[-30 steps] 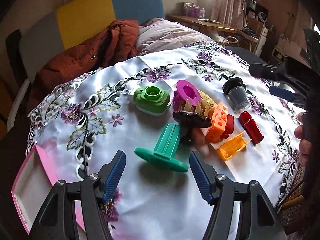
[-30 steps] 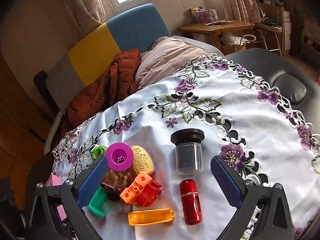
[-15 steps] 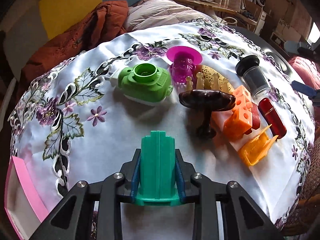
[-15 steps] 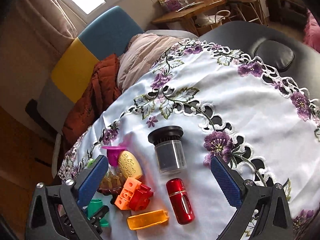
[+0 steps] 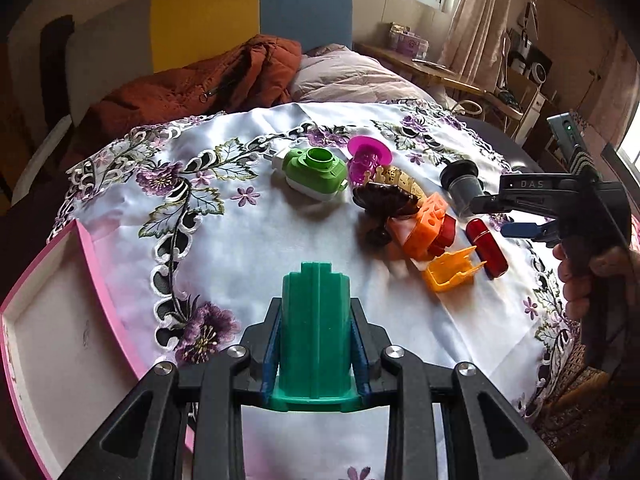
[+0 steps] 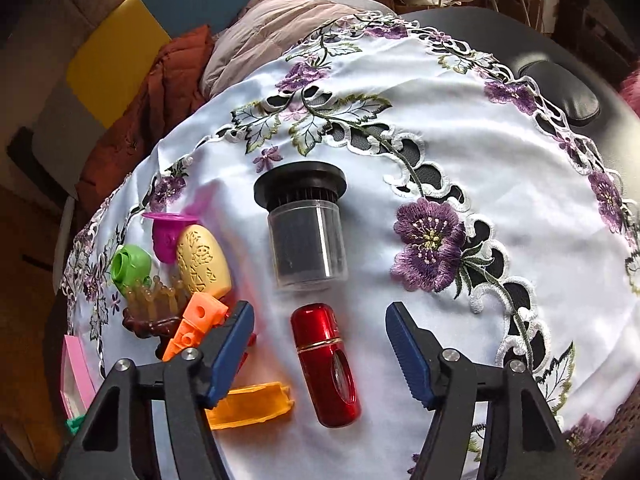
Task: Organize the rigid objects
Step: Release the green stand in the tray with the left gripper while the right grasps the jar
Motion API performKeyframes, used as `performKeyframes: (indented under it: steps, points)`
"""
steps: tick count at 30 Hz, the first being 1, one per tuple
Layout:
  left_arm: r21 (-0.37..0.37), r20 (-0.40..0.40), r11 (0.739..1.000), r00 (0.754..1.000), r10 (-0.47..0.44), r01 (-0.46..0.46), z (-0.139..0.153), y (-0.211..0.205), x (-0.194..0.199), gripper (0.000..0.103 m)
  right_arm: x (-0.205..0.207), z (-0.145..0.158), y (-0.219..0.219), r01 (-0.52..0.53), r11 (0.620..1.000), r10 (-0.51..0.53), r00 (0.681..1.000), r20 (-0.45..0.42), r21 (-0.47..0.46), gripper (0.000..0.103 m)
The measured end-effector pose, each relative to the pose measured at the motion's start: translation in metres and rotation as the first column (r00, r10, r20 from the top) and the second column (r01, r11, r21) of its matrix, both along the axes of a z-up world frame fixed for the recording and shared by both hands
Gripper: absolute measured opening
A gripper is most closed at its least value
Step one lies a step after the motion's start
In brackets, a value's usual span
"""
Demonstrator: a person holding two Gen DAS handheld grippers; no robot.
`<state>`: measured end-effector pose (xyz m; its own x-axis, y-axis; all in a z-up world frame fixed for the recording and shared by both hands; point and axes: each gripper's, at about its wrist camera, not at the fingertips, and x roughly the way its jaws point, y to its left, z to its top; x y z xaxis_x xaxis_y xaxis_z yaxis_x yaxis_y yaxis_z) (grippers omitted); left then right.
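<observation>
My left gripper (image 5: 316, 344) is shut on a teal plastic piece (image 5: 314, 332), lifted off the embroidered tablecloth near the pink tray (image 5: 100, 280). My right gripper (image 6: 320, 316) hangs over a red metal cylinder (image 6: 326, 364) lying on the cloth; its jaws are closing, the cylinder lies between them, and the pads do not touch it. From the left wrist view, the right gripper (image 5: 496, 216) is seen at the right, above the red cylinder (image 5: 486, 248). A dark capped jar (image 6: 304, 232) lies just beyond.
A cluster lies left of the red cylinder: an orange clip (image 6: 248, 404), orange block (image 6: 196, 324), brown comb (image 6: 152, 312), cream oval (image 6: 204, 264), magenta cup (image 6: 168, 232) and green toy camera (image 5: 316, 172). A person's hand (image 5: 580, 280) holds the right gripper. Jackets lie beyond the table.
My left gripper shut on the teal piece, then drew it back toward the pink tray. My right gripper sank toward the red cylinder and its jaws narrowed.
</observation>
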<state>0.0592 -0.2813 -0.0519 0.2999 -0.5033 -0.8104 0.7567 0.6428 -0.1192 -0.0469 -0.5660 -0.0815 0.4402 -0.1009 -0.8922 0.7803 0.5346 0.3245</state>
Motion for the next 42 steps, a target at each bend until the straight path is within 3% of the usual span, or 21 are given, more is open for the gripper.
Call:
performKeyframes:
  steps: [4, 8, 11, 13, 14, 16, 17, 23, 32, 37, 42]
  points:
    - [-0.050, -0.028, 0.998, 0.999, 0.044, -0.045, 0.008, 0.024, -0.008, 0.030, -0.011, 0.013, -0.005, 0.068, 0.997, -0.066, 0.997, 0.049, -0.038, 0.067]
    - [-0.072, -0.035, 0.995, 0.997, 0.074, -0.076, 0.014, 0.049, -0.012, 0.030, 0.001, 0.016, -0.006, 0.029, 1.000, -0.029, 0.999, 0.040, -0.011, 0.068]
    - [-0.085, -0.034, 0.991, 0.994, 0.103, -0.105, 0.019, 0.067, -0.012, 0.030, 0.020, 0.026, -0.014, -0.015, 0.996, 0.016, 1.000, 0.009, -0.086, 0.082]
    - [-0.102, -0.041, 0.986, 0.991, 0.126, -0.130, 0.022, 0.079, -0.012, 0.030, 0.035, 0.023, -0.025, -0.060, 0.991, 0.056, 0.998, -0.039, -0.118, 0.083]
    - [-0.111, -0.045, 0.983, 0.989, 0.141, -0.145, 0.024, 0.085, -0.011, 0.030, 0.044, 0.015, -0.031, -0.096, 0.989, 0.087, 0.993, -0.084, -0.112, 0.082]
    - [-0.122, -0.049, 0.977, 0.984, 0.169, -0.174, 0.027, 0.095, -0.010, 0.030, 0.052, -0.003, -0.037, -0.132, 0.986, 0.119, 0.985, -0.124, -0.097, 0.045]
    - [-0.125, -0.049, 0.974, 0.982, 0.184, -0.188, 0.028, 0.101, -0.009, 0.030, 0.053, -0.012, -0.037, -0.136, 0.986, 0.122, 0.984, -0.133, -0.100, 0.043]
    - [-0.115, -0.055, 0.947, 0.954, 0.296, -0.300, 0.024, 0.140, 0.010, 0.030, 0.052, -0.022, -0.033, -0.169, 0.979, 0.153, 0.978, -0.145, -0.111, 0.044]
    - [-0.088, -0.100, 0.866, 0.870, 0.483, -0.491, 0.019, 0.205, 0.073, 0.030, 0.058, -0.024, -0.021, -0.235, 0.955, 0.200, 0.960, -0.193, -0.178, 0.044]
    - [-0.066, -0.094, 0.851, 0.852, 0.515, -0.522, 0.015, 0.211, 0.107, 0.030, 0.066, -0.025, -0.014, -0.278, 0.934, 0.227, 0.947, -0.228, -0.226, 0.043]
    - [0.027, -0.037, 0.827, 0.826, 0.563, -0.562, -0.006, 0.206, 0.141, 0.030, 0.069, -0.026, -0.010, -0.301, 0.920, 0.241, 0.940, -0.243, -0.251, 0.043]
